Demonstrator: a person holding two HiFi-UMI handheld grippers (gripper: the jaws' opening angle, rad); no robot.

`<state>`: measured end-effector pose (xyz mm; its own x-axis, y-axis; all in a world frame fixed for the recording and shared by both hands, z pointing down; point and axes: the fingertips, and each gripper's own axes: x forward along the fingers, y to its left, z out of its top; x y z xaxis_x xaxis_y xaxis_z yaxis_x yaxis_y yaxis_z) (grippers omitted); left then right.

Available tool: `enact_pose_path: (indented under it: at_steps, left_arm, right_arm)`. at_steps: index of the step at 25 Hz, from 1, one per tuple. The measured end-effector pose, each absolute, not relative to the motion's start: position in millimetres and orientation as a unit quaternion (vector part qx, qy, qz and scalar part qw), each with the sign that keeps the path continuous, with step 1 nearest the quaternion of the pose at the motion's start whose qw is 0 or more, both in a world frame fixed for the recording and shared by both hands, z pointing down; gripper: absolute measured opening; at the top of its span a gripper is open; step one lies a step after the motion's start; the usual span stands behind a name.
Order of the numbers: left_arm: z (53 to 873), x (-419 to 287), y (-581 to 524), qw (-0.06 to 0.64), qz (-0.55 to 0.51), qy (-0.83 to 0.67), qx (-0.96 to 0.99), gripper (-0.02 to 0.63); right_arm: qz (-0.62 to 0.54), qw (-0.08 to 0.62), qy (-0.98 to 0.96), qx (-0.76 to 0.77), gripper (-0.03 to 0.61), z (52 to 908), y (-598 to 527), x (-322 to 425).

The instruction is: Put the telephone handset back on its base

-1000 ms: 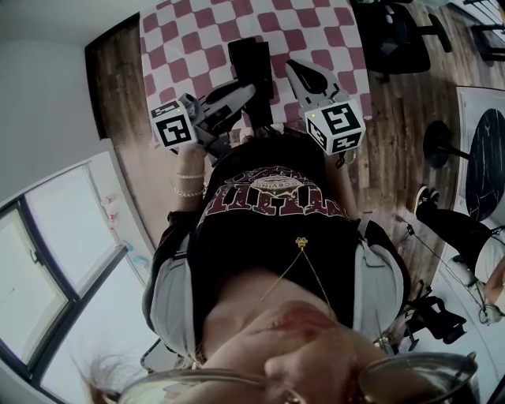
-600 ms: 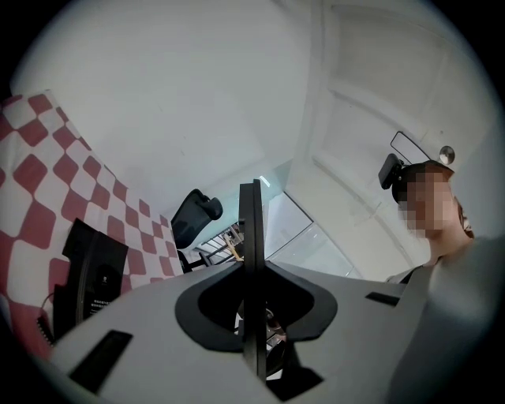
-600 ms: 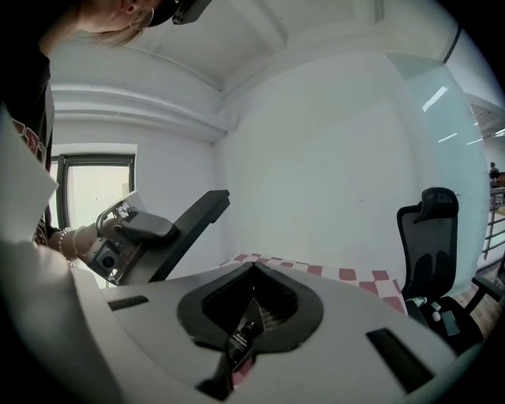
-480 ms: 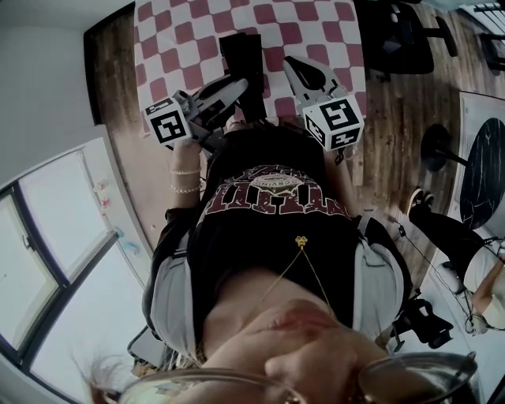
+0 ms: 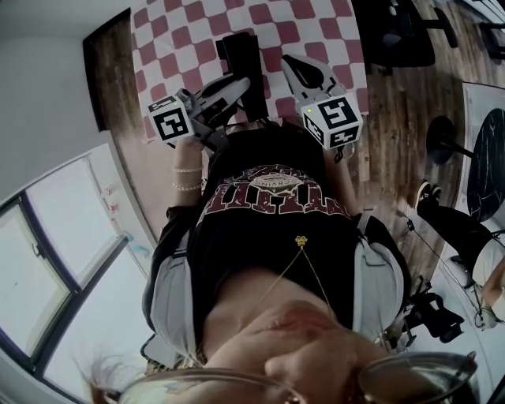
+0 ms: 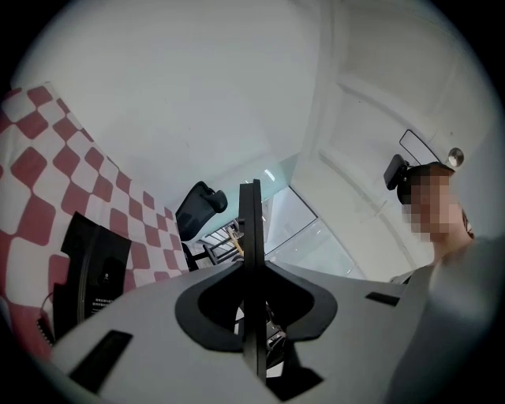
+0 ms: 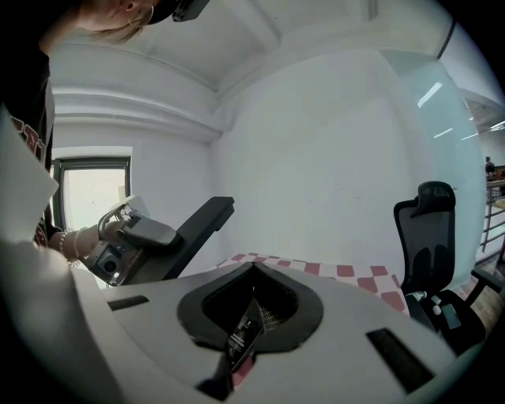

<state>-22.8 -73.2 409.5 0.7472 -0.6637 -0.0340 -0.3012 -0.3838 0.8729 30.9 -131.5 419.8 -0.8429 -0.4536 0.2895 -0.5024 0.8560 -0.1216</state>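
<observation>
A person stands at a table under a red-and-white checked cloth (image 5: 316,24), holding 2 grippers out over its near edge. The left gripper (image 5: 225,93) pinches the slim black telephone handset (image 6: 251,237), which sits edge-on between its jaws and juts out ahead of them. In the head view the handset's far end overlaps the near left edge of the black base (image 5: 241,55), though whether they touch cannot be told. The base stands on the cloth between the 2 grippers. To its right, the right gripper (image 5: 296,67) has its jaws pressed together with nothing pinched. In the hollow between them only a black printed surface (image 7: 245,335) and a sliver of pink cloth show. A black office chair (image 7: 426,237) stands at the table's far right.
</observation>
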Motion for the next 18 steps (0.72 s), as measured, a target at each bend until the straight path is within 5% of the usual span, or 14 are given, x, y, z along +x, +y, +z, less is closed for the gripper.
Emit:
enact_pose_path:
  at_steps: [18]
  left_arm:
    - [430.1, -53.4, -82.0, 0.504, -0.169, -0.259, 0.806, 0.080]
  right_arm:
    - [0.111, 0.138, -0.933, 0.313, 0.014, 423.5, -132.3, 17.6]
